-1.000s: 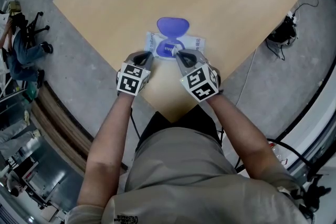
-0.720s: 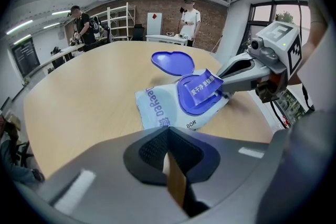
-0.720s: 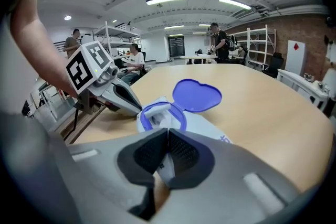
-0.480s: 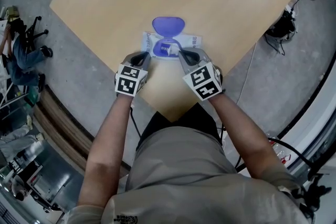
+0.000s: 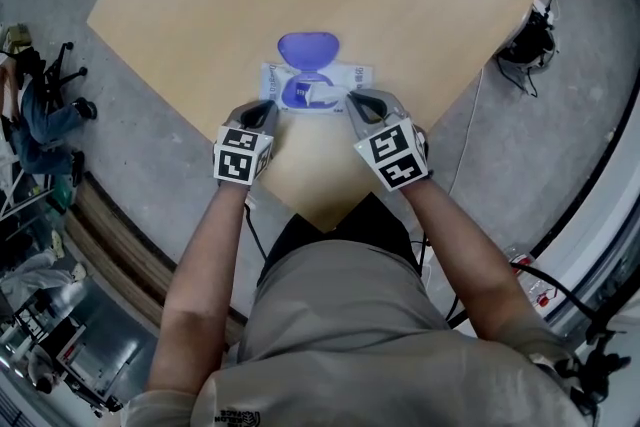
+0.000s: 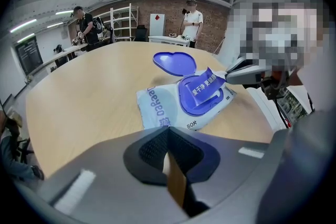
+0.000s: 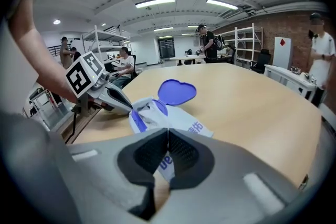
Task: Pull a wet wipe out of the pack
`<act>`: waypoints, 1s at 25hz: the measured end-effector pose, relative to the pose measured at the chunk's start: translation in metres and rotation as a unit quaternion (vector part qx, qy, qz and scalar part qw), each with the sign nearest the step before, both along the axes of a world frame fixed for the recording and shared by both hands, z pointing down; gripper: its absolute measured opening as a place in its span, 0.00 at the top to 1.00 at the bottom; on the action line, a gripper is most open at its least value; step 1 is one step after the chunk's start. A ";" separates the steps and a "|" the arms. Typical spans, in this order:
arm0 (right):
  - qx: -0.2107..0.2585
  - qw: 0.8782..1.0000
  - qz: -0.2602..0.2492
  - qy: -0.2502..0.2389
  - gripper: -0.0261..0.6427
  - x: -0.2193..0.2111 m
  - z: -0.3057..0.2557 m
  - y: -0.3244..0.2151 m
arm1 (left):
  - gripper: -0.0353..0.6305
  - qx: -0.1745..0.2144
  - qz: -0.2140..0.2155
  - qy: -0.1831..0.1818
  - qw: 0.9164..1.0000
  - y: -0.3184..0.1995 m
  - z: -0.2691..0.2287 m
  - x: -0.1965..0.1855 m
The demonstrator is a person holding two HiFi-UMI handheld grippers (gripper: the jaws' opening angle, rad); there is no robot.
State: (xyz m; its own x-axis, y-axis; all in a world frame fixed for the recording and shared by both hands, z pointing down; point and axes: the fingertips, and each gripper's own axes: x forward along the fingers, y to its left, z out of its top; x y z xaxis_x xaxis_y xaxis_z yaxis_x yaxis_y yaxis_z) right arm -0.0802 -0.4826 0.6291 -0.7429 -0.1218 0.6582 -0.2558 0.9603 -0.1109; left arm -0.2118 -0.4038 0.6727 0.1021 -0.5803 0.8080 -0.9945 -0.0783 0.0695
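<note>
Right gripper [image 5: 351,98] has drawn back, clamping the seal [image 6: 206,86] (lid [image 6: 175,63] open). Left gripper [image 5: 270,107], closed empty, beside pack [image 6: 157,107]; no wipe out.

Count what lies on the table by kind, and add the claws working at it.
wet wipe pack, lid open: 1
claws: 2, the left claw and the right claw
Total: 3

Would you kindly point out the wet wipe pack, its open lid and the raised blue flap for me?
wet wipe pack [image 6: 157,107]: left gripper view, pale printed front.
lid [image 6: 175,62]: left gripper view, its middle.
blue flap [image 6: 206,86]: left gripper view, its printed face.
</note>
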 end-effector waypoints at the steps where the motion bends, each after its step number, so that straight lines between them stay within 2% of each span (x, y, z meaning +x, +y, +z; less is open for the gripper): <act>1: -0.001 1.000 0.003 -0.002 0.95 0.001 -0.001 -0.001 | 0.94 0.000 -0.001 0.000 1.000 0.000 0.000 0.000; 25: 0.028 0.995 0.092 -0.005 0.96 0.061 -0.023 -0.026 | 0.94 0.001 0.004 0.004 1.000 0.002 -0.001 0.004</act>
